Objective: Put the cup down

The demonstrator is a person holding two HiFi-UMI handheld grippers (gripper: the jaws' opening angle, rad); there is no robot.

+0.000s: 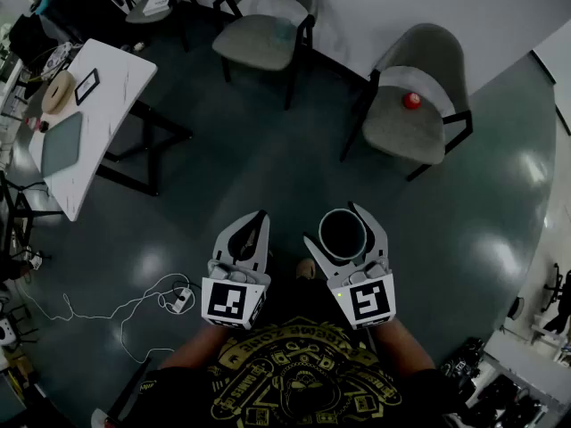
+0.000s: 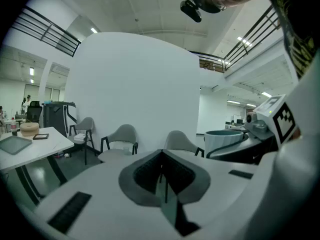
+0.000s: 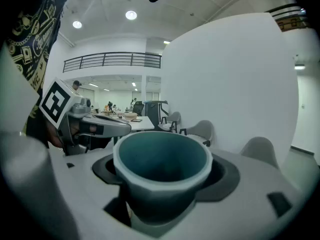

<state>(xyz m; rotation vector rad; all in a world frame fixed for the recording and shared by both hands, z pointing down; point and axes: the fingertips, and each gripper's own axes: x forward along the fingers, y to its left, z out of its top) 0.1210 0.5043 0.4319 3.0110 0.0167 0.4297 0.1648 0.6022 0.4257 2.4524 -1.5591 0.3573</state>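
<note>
A teal cup [image 1: 343, 234] with a pale rim stands upright between the jaws of my right gripper [image 1: 344, 228], held in the air above the dark floor. In the right gripper view the cup [image 3: 161, 172] fills the middle, its mouth up and empty, with a pad pressed on each side. My left gripper [image 1: 250, 232] hangs beside it at the same height, jaws together and nothing in them. From the left gripper view its jaws [image 2: 162, 176] meet in a thin seam, and the cup [image 2: 223, 140] shows at the right.
A white table [image 1: 85, 123] with a tablet, a dark frame and a round wooden thing stands at the far left. Two grey chairs [image 1: 266, 34] [image 1: 413, 105] sit ahead by the wall, the right one with a red ball [image 1: 411, 100]. A cable and power strip [image 1: 181, 300] lie on the floor.
</note>
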